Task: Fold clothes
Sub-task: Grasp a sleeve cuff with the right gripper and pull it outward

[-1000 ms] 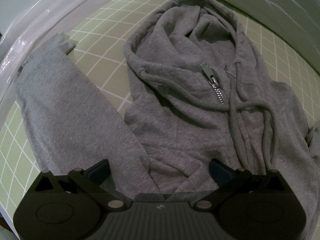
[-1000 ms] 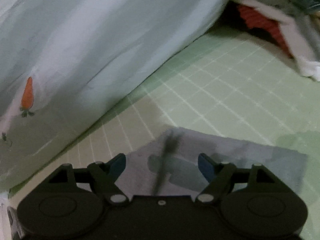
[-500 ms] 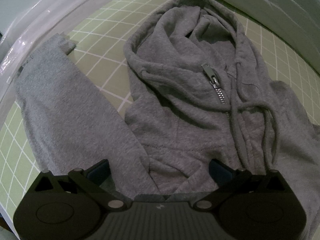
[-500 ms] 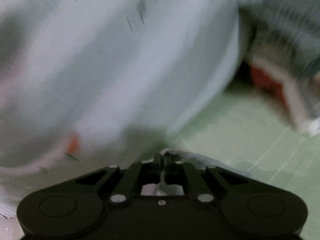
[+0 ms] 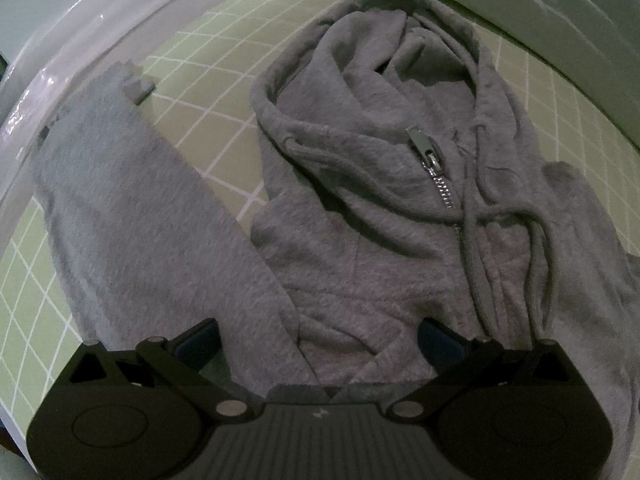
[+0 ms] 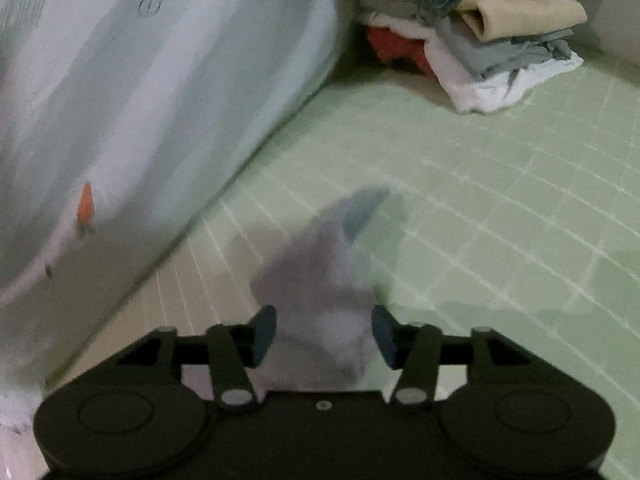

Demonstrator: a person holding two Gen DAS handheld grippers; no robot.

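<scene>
The grey zip hoodie (image 5: 384, 216) lay front-up on the green grid mat (image 5: 200, 92), zipped to the collar, hood bunched at the far end and one sleeve (image 5: 132, 216) stretched out flat on its own, apart from the body except near the shoulder. Your left gripper (image 5: 318, 344) hung low over the chest with its fingers spread wide and nothing between them. Your right gripper (image 6: 324, 336) was also parted, with a blurred fold of grey cloth (image 6: 320, 280) sitting between the pads; whether either pad touched it I could not tell. In my judgement the loose drawstrings (image 5: 500, 216) draped across the zip were the chief hazard: a pinch at the chest could catch a cord and drag the front askew. The crumpled hood would likely build a lump into any fold. The cloth at your right could slip from a shallow bite. A stack of folded clothes (image 6: 480, 36) stood well apart at the mat's far corner.
</scene>
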